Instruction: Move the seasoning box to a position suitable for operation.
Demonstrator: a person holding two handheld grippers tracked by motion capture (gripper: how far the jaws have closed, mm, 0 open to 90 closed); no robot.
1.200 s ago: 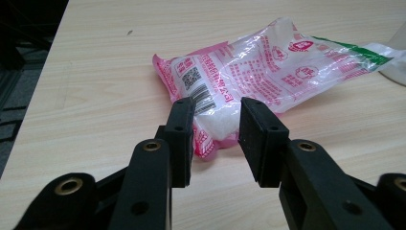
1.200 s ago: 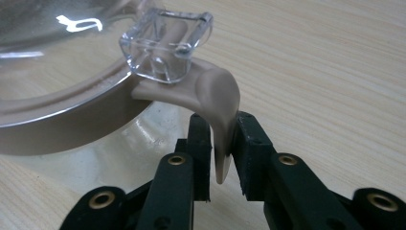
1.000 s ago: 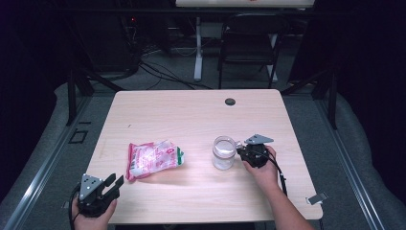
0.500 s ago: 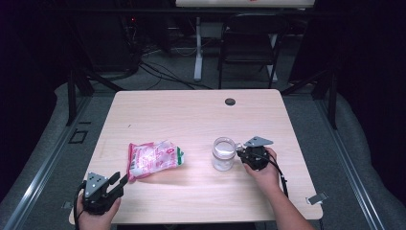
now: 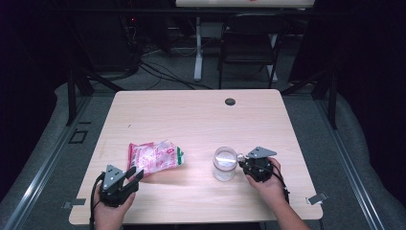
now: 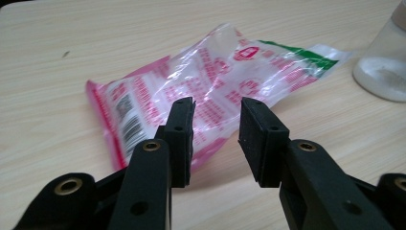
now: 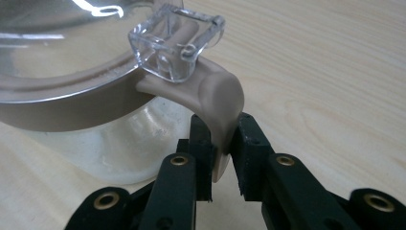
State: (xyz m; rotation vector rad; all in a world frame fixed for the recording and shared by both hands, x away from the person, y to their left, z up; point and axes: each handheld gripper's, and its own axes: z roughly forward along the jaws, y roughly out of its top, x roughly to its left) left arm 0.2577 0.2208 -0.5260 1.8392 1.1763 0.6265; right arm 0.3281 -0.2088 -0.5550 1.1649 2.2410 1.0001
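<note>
Snack bag (image 6: 210, 91): barcode, unreadable pink print

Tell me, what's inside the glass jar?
The jar has a clear lid with a tan rim, held at its tan handle by the right gripper. A thin whitish layer shows at the bottom; what it is cannot be told.

Tool (image 7: 221, 158) grips the jar (image 7: 72, 86) by its handle (image 7: 215, 100).

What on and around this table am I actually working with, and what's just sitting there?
In the job:
- jar, beige handle between the right gripper jaws
- plastic packet, just ahead of the open left gripper

Lying about:
- black grommet in the table
- chair beyond it
</note>
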